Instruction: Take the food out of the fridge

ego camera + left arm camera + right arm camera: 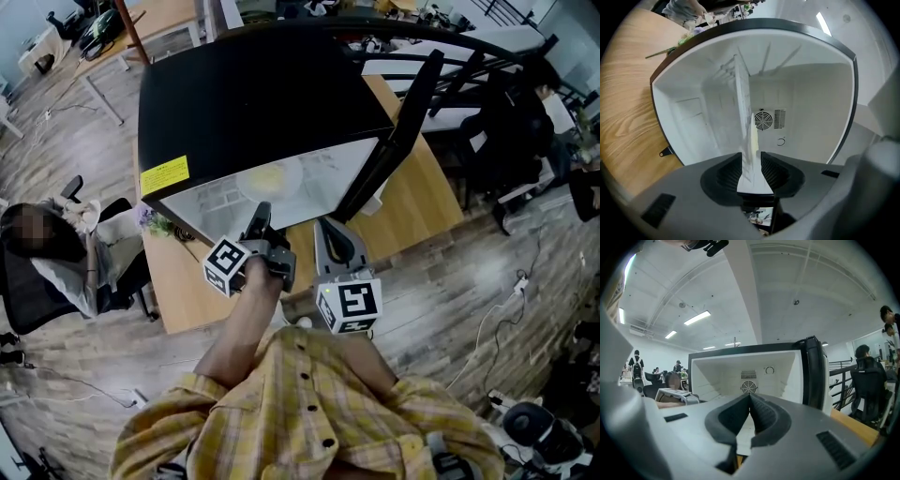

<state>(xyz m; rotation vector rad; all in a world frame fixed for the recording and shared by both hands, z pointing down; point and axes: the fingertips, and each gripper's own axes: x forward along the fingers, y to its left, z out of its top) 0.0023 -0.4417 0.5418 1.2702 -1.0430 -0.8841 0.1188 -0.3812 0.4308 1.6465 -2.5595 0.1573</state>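
While my left claw (751,164) hangs released, the shelf (740,93) runs edge-on between its jaws, food (753,133) just ahead on it; right claw (750,398) clenched, empty, door (814,373) to its right.

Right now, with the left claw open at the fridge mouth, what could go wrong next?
The open left claw is rolled sideways with a thin white edge between its jaws, shelf or plate, I cannot tell; closing might grab the shelf. The pale food sits loose inside the fridge; a tilted pull could slide it off. The shut right claw hovers near the open door and might bump it.
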